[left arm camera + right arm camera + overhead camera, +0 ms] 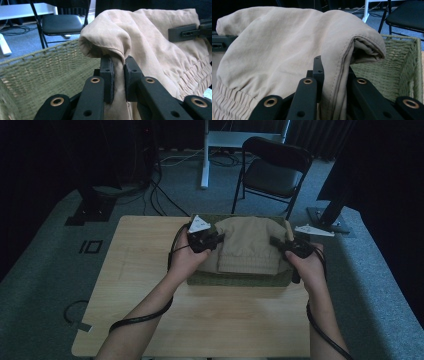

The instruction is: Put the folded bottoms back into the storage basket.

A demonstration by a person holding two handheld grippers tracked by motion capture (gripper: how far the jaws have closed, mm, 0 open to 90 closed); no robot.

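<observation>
A pale wooden table [150, 270] stands on grey carpet in a dim room, with a black folding chair [272, 170] and a white desk leg [205, 155] beyond its far edge and cables trailing over the floor. A green woven basket [240, 279] sits at the table's far edge, toward the right corner. A beige garment [247, 245] with a gathered elastic hem is held over it, between both hands. The left gripper [118, 82] pinches a fold at the garment's left side; the right gripper [334, 82] is clamped on a stitched edge at its right. The gripper views reveal the basket's weave and inner wall, which the garment partly hides from above.
</observation>
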